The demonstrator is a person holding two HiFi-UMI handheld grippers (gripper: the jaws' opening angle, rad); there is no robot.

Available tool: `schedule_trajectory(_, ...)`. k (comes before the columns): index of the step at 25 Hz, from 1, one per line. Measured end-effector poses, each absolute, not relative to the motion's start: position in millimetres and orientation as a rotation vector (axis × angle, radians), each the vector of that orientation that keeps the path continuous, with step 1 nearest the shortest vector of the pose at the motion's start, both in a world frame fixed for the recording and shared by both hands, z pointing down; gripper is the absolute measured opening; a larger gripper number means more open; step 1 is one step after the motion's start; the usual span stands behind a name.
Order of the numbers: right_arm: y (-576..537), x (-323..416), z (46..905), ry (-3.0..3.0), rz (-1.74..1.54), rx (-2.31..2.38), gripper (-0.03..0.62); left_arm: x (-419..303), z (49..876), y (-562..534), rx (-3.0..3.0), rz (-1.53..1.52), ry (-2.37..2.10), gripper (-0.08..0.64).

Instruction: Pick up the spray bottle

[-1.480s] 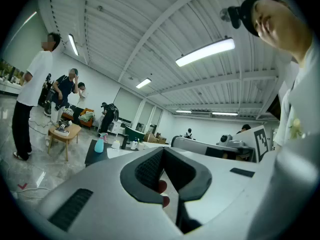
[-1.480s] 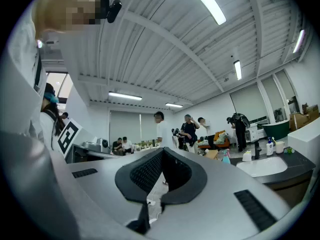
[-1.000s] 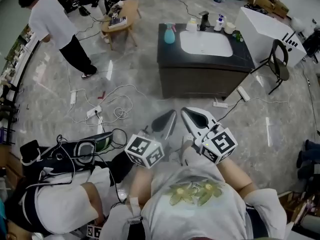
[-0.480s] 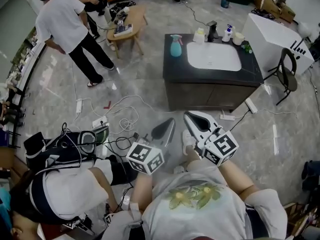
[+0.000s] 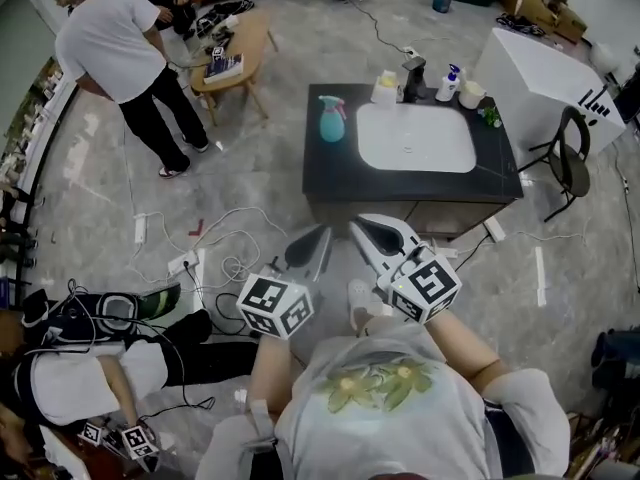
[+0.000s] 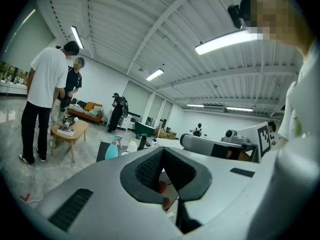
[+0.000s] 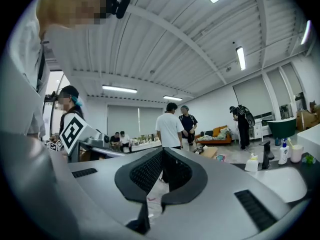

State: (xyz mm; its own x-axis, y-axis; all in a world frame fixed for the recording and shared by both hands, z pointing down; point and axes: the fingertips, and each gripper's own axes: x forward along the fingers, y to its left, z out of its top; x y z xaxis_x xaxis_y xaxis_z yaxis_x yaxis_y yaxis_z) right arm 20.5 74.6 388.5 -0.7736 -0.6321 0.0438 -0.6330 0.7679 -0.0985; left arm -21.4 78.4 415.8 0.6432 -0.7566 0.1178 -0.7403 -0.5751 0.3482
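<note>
The spray bottle [image 5: 331,118] is teal with a pink head. It stands upright on the dark counter [image 5: 335,173], left of the white sink [image 5: 414,138]. In the left gripper view the spray bottle [image 6: 113,148] shows small, well ahead and left of the jaws. My left gripper [image 5: 321,231] and right gripper [image 5: 359,224] hang side by side over the floor, short of the counter's near edge. Both point at it, shut and holding nothing. The left gripper [image 6: 162,152] and right gripper [image 7: 162,153] each show their jaws closed tip to tip.
A faucet [image 5: 413,76] and several small bottles [image 5: 446,83] line the counter's far edge. Cables [image 5: 225,238] lie on the floor at the left, beside a person low down [image 5: 90,368]. Another person [image 5: 120,53] stands by a wooden side table [image 5: 232,53]. A chair [image 5: 568,168] is at the right.
Both grippers have travelled forward together toward the counter, which now lies closer below them. Their jaws stay shut. The standing person has shifted by the wooden table.
</note>
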Motion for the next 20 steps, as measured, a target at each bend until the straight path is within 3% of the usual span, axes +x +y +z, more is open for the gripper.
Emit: schedule_trajectory(20,-55,14,409,-2.980,0.286,0.835,0.023,-19,426,-44,2.437,0.012,-1.281,0.008)
